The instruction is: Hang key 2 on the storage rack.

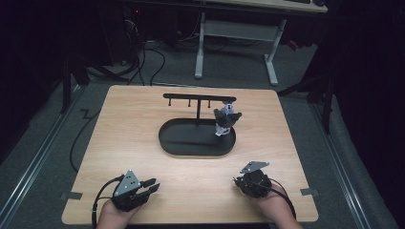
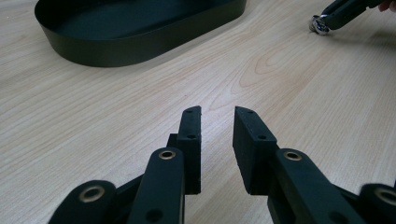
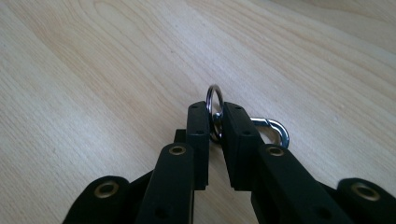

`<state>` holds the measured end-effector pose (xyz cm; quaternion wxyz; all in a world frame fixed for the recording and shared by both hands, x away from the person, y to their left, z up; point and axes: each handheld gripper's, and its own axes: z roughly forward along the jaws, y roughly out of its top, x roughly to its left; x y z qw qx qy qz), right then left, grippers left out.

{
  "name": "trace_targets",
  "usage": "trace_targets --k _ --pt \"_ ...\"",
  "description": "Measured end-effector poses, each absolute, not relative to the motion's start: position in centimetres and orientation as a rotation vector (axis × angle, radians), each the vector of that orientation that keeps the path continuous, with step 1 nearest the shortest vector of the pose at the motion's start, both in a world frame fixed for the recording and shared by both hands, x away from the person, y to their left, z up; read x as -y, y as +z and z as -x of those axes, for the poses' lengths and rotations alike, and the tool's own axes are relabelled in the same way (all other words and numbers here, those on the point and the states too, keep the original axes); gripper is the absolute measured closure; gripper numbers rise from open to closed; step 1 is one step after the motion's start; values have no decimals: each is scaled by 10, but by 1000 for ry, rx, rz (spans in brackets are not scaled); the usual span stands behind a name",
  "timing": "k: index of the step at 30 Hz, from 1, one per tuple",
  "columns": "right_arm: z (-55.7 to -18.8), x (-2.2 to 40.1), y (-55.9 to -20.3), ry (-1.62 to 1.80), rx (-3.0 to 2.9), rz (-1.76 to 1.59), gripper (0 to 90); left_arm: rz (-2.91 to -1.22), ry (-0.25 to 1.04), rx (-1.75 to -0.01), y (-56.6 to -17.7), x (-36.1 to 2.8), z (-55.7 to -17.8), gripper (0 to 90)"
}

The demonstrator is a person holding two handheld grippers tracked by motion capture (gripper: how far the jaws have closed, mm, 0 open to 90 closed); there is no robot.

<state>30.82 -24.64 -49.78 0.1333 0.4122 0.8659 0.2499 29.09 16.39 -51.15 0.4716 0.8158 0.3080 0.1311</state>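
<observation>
So the wooden bench [image 1: 143, 143] took up most of the high view, sitting on a grey floor with a white desk frame [image 1: 236, 43] off at 12 o'clock. Dead centre on the bench was a black oval tray [image 1: 179, 143] with a thin T-shaped hanger stand [image 1: 198, 101] rising from it, and some dark keychain figure [image 1: 226, 119] was hanging off the bar's 3 o'clock end, over the tray's right side.

Down at 7 o'clock from the tray, the left gripper [image 1: 152, 185] rested in a hand at the bench's near edge. In the left gripper view its jaws stood a narrow gap apart with nothing but bare wood between them, and the tray was at 11 o'clock.

At 5 o'clock from the tray, well apart from it, the right gripper [image 1: 239, 182] was low over the bench. In the right gripper view it [image 3: 215, 112] was nearly closed and pinching a small metal key ring [image 3: 214, 95], which stuck up on edge between the pads. A silver clasp [image 3: 275, 130] attached to the ring lay on the wood at 3 o'clock of the jaws. From the left gripper view you could spot that same gripper at 1 o'clock with the shiny bit at its tip.
</observation>
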Motion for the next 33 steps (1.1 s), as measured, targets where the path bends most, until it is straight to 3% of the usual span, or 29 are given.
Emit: trace_targets --k 17,24,33 --pt "-321 252 -497 713 -2563 -1263 892 -1999 319 -746 -511 -164 -289 723" --pt "-321 256 -476 718 -2587 -1232 893 -1993 326 -740 -511 -165 -289 710" --pt "-324 269 -442 721 -2580 -1262 892 -1940 362 -769 -509 -171 -290 548"
